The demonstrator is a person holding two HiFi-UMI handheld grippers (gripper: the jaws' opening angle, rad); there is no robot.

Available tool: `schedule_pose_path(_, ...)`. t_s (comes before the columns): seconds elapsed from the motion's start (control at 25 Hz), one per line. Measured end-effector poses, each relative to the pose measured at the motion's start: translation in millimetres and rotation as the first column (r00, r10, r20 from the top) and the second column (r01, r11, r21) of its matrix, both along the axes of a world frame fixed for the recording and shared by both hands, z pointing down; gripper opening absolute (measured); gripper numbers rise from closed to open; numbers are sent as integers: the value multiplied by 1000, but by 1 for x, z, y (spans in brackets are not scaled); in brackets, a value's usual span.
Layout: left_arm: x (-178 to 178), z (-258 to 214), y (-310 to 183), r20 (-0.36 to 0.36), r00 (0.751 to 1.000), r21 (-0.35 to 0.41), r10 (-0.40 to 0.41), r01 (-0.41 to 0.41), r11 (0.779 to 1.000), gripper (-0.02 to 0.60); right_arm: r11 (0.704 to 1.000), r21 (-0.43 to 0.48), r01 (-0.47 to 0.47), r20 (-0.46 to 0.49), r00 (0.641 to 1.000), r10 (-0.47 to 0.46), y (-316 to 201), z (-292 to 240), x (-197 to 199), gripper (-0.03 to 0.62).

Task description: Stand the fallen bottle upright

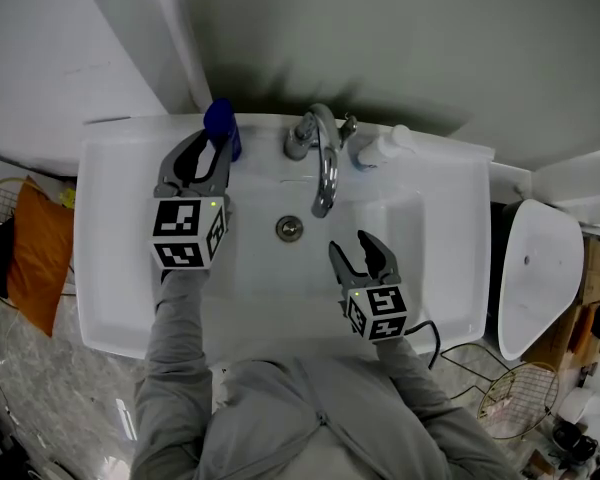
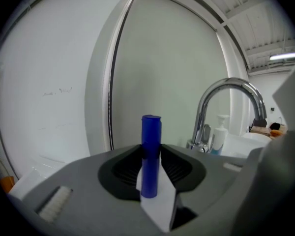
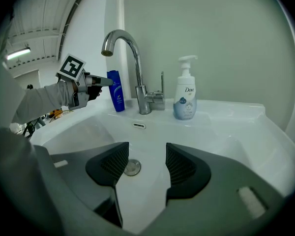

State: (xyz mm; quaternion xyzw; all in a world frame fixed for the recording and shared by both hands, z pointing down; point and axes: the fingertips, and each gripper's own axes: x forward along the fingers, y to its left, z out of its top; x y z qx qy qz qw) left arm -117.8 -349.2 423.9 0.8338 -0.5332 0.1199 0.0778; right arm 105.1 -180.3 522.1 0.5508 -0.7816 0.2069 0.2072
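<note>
Two tools at the sink point(image 1: 120, 298): left gripper point(image 1: 218, 151) pinches the upright blue bottle point(image 1: 221, 125) at its back-left rim; right gripper point(image 1: 352, 246), jaws wide and empty, hangs over open basin.

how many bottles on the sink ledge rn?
2. Blue bottle left of the faucet, upright in the left gripper; white pump bottle right of the faucet. None appear hidden.
</note>
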Motion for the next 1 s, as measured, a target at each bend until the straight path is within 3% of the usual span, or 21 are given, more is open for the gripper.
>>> schedule_pose_path(0.6,4,-3,14,8,999,12,43,-43,999,192,1000,31,2,6,1000,-2,7,-12,-3,236)
schedule_pose_path(1.0,-6,-33,57,-19,1000,65,21,-19,998,193,995,102,10,20,1000,-12,21,-34,-7,236)
